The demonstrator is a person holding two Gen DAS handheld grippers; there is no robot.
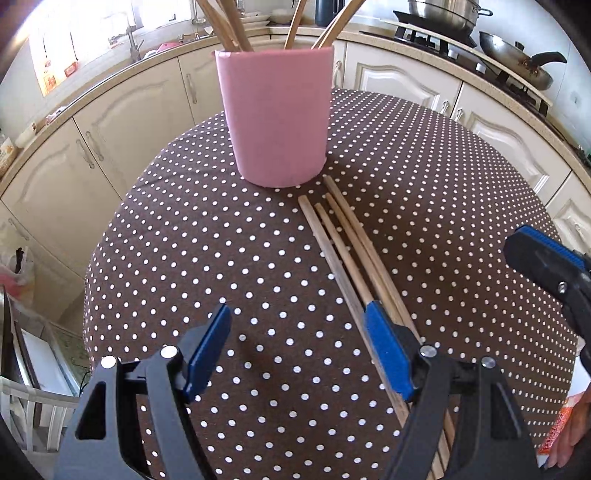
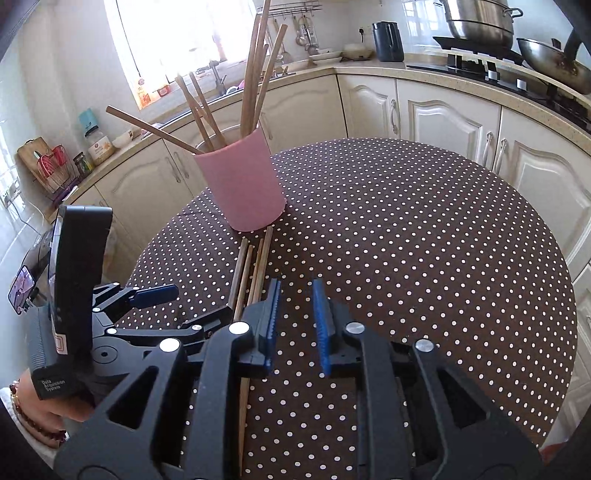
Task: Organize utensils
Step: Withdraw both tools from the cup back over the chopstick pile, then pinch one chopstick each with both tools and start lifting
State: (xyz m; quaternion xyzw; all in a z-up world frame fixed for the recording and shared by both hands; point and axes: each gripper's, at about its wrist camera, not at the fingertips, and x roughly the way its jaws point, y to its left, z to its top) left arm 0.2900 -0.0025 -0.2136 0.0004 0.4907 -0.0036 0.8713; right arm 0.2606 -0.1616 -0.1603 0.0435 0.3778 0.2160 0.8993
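Note:
A pink holder (image 1: 275,114) stands upright on the round dotted table (image 1: 166,240) with several wooden chopsticks (image 1: 229,26) in it. Several more chopsticks (image 1: 343,236) lie side by side on the cloth just in front of it. My left gripper (image 1: 295,347) is open and empty, with its right finger over the lying chopsticks. In the right wrist view the holder (image 2: 242,184) is at centre left and the lying chopsticks (image 2: 255,266) run toward me. My right gripper (image 2: 295,325) is open a little and empty, just right of them. The left gripper (image 2: 155,295) shows at the left.
Cream kitchen cabinets (image 2: 436,122) curve behind the table. A wok (image 1: 517,62) and a steel pot (image 1: 439,14) sit on the stove at back right. A sink with a tap (image 1: 133,44) is at back left. The table's right half (image 2: 424,240) is bare cloth.

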